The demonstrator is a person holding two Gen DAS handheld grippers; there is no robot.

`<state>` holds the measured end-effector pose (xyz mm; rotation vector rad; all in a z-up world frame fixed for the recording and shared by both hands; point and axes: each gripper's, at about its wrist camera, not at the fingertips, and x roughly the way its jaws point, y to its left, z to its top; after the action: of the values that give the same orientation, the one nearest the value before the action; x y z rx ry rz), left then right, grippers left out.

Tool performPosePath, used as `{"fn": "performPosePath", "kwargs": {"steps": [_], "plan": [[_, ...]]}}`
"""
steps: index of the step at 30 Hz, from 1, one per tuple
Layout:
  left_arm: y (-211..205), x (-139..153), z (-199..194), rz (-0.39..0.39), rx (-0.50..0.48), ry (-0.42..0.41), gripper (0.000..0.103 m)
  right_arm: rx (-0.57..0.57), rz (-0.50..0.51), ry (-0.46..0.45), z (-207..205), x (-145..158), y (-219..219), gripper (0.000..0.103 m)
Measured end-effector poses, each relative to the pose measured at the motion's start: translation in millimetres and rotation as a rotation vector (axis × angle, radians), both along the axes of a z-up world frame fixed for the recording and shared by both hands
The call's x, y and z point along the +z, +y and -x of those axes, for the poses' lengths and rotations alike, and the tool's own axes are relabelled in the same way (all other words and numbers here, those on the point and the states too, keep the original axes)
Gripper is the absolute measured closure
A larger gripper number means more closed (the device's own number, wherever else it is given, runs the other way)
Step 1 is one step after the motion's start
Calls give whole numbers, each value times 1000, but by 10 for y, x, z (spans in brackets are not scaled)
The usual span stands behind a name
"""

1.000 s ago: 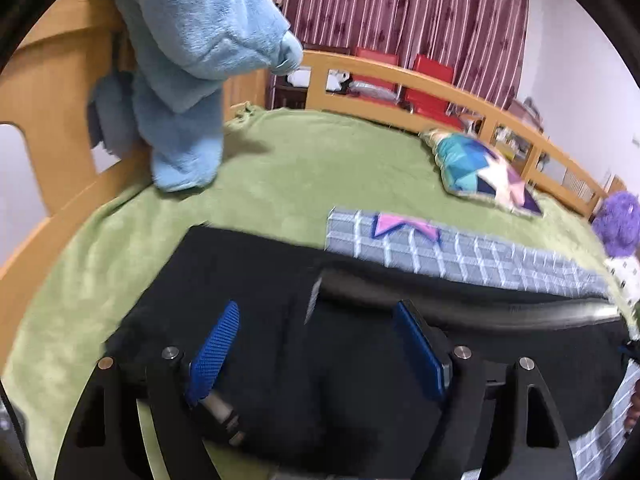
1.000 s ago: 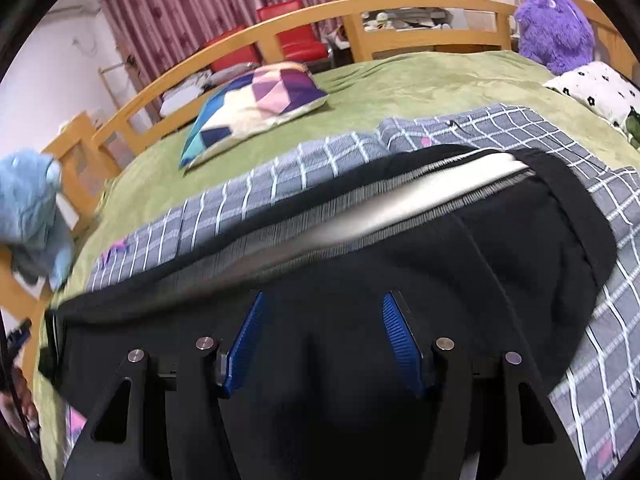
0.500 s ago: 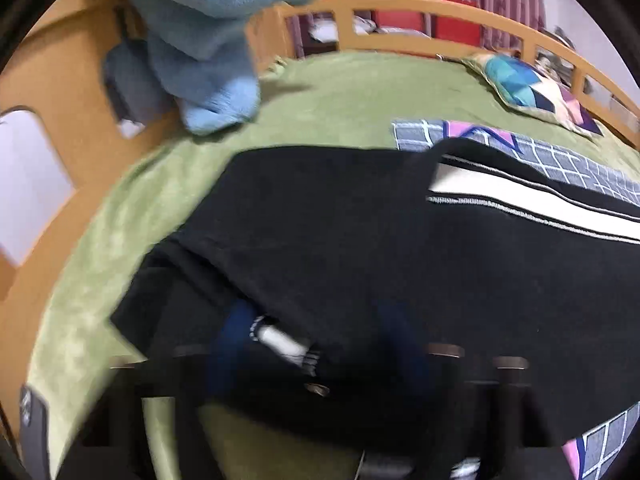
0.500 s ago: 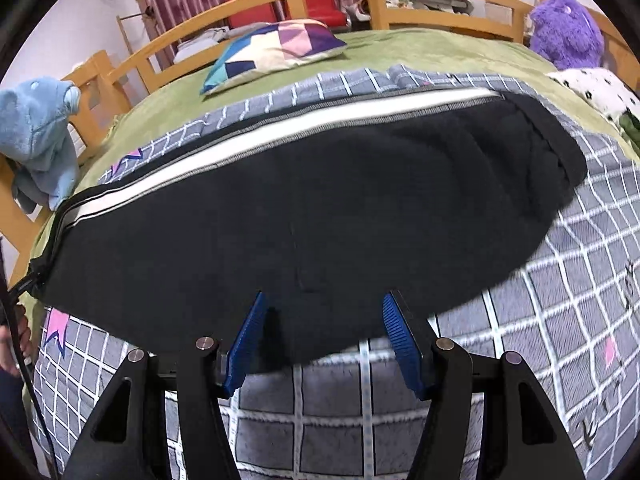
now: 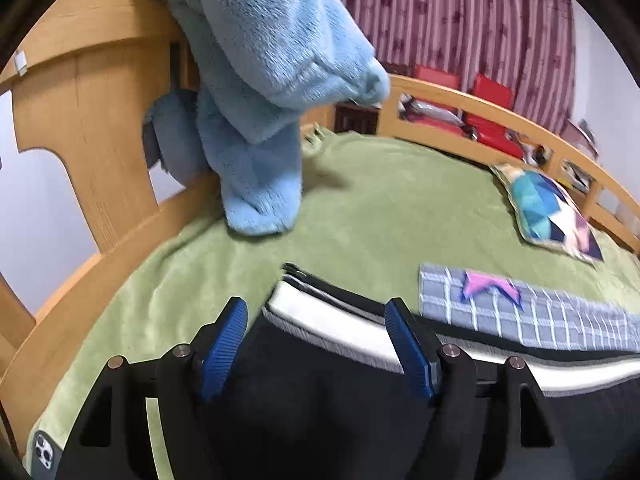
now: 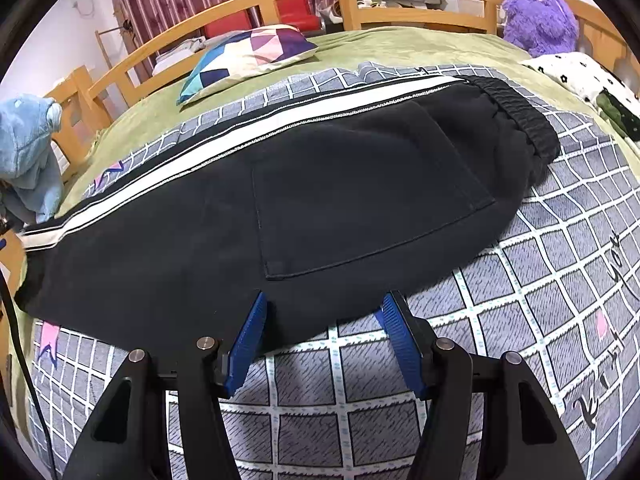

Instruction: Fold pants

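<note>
Black pants (image 6: 320, 184) halved lengthwise on checked blanket (image 6: 560, 280) — crosswise folds pending; left gripper (image 5: 316, 348) just reopened over hem, right gripper (image 6: 322, 340) open, empty.

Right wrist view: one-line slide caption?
Open right tongs hover at the near edge of black white-striped pants laid flat on a grey checked blanket.

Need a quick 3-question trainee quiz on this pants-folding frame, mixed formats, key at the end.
1. True or false: the right gripper is clamped on the black pants.
2. What lies directly under the pants? A) grey checked sheet B) bare wood C) purple plush
3. Fill in: the pants' side stripe is ____.

Key: 1 false, jaws stand open at the pants' near edge; 2 A; 3 white.
</note>
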<state>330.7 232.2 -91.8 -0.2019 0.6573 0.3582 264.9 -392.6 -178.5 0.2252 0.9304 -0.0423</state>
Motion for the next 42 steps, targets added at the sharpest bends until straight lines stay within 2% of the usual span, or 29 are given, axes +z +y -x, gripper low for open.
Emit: {"fn": "performPosePath", "kwargs": {"steps": [3,5,9,11,15,18,24,28,33,34,35,36,37,38,40,42], "plan": [[-85,-169,233,49,-62,44,33,-8,-13,-3,70,22,-31,43],[-139,-328,421,117,-107,76,33,-16,-17,-7,119,28,-71,43],[-201,-799,884,357,-167,117,33,-60,-65,-11,224,-10,-240,43],[-238,-963,1035,425,-172,115,33,-84,-99,-18,271,-38,-338,43],[-187,-1191,998,506,-149,139,33,-105,-122,-19,264,-95,-466,42],[-122,-1250,910,538,-136,101,33,-116,-147,-19,172,-156,-545,41],[7,-1345,677,609,-124,61,35,-155,-285,-80,-62,-258,-737,40],[41,-1365,515,605,-112,53,36,-198,-365,-105,-331,-332,-888,37],[77,-1369,288,626,-61,59,41,-227,-380,-106,-791,-399,-991,36],[81,-1364,254,633,-49,64,45,-234,-382,-105,-871,-404,-1003,36],[84,-1356,220,638,-34,72,55,-244,-385,-100,-940,-406,-1016,37],[98,-1339,192,638,-16,83,62,-260,-385,-94,-1008,-398,-1026,44],[119,-1308,179,625,3,93,84,-284,-364,-83,-1066,-382,-1036,70],[129,-1285,159,627,1,93,88,-308,-318,-59,-1118,-353,-1037,88],[149,-1110,182,645,-37,60,91,-277,-313,-82,-1118,-229,-1072,94],[77,-860,255,607,-68,40,91,-256,-341,-139,-1004,21,-1118,95]]}}
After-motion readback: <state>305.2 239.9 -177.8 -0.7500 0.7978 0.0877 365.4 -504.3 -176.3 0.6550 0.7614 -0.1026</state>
